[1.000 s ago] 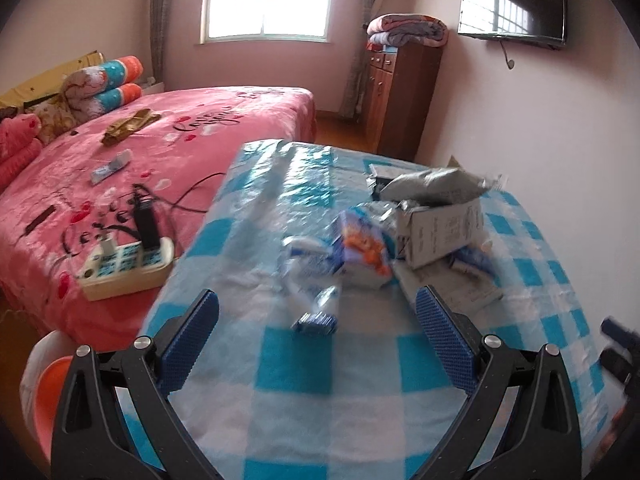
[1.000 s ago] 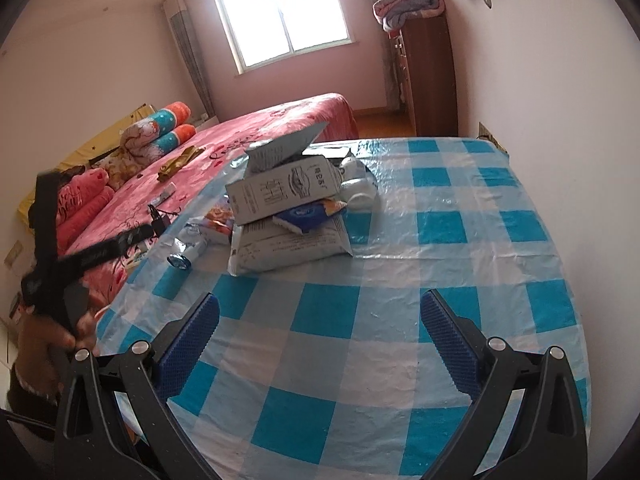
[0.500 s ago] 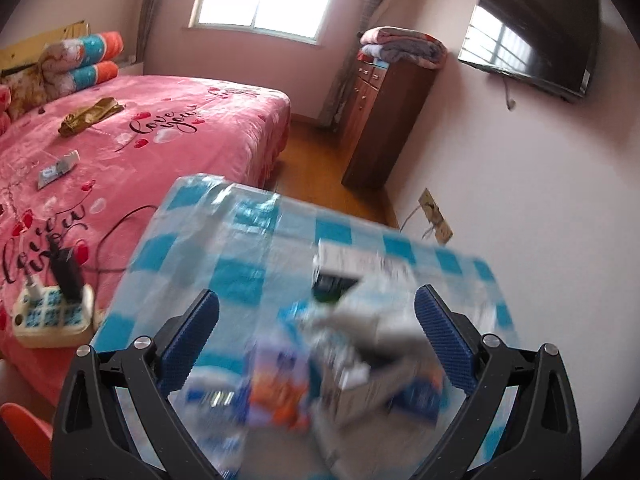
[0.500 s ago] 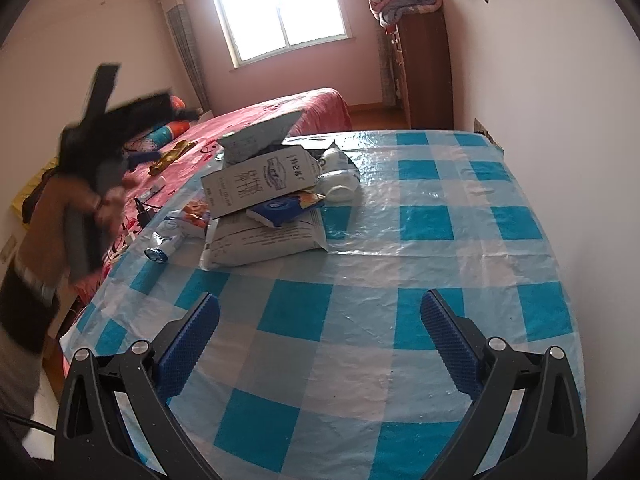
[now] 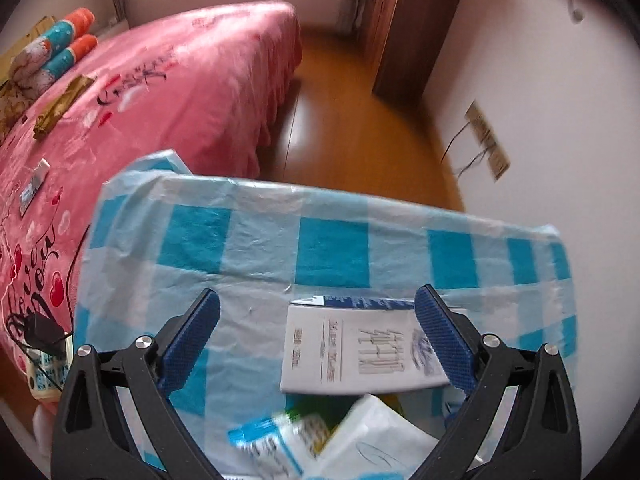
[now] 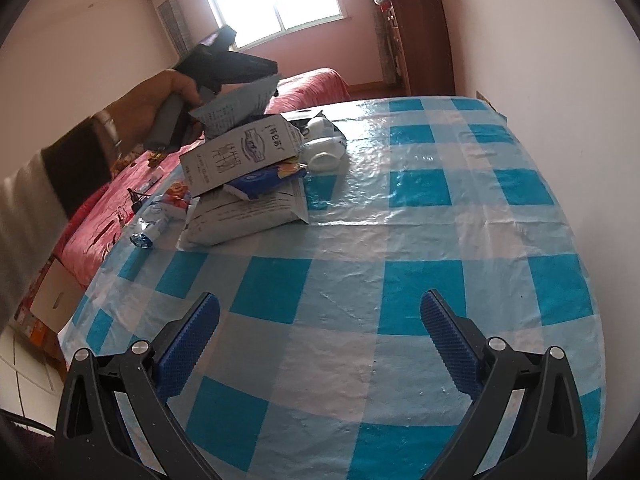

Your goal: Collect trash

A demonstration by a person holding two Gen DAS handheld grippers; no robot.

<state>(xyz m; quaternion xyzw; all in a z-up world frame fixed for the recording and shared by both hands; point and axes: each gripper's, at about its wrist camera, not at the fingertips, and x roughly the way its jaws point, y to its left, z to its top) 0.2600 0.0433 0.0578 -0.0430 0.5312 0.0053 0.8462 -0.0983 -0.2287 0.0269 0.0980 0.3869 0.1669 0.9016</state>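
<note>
Nothing looks collected yet: the trash pile (image 6: 256, 168) (carton, wrappers, bags) sits heaped on the checked worktop (image 6: 420, 240). Left tool (image 5: 316, 338) hovers spread wide above the carton (image 5: 360, 352); right tool (image 6: 320, 344) gapes empty, well apart.

Each gripper, left (image 5: 318, 330) and right (image 6: 320, 338), has 2 black arms, silver screws, blue ridged pads (image 6: 188, 346); grey-and-dark sleeve (image 6: 36, 192).
</note>
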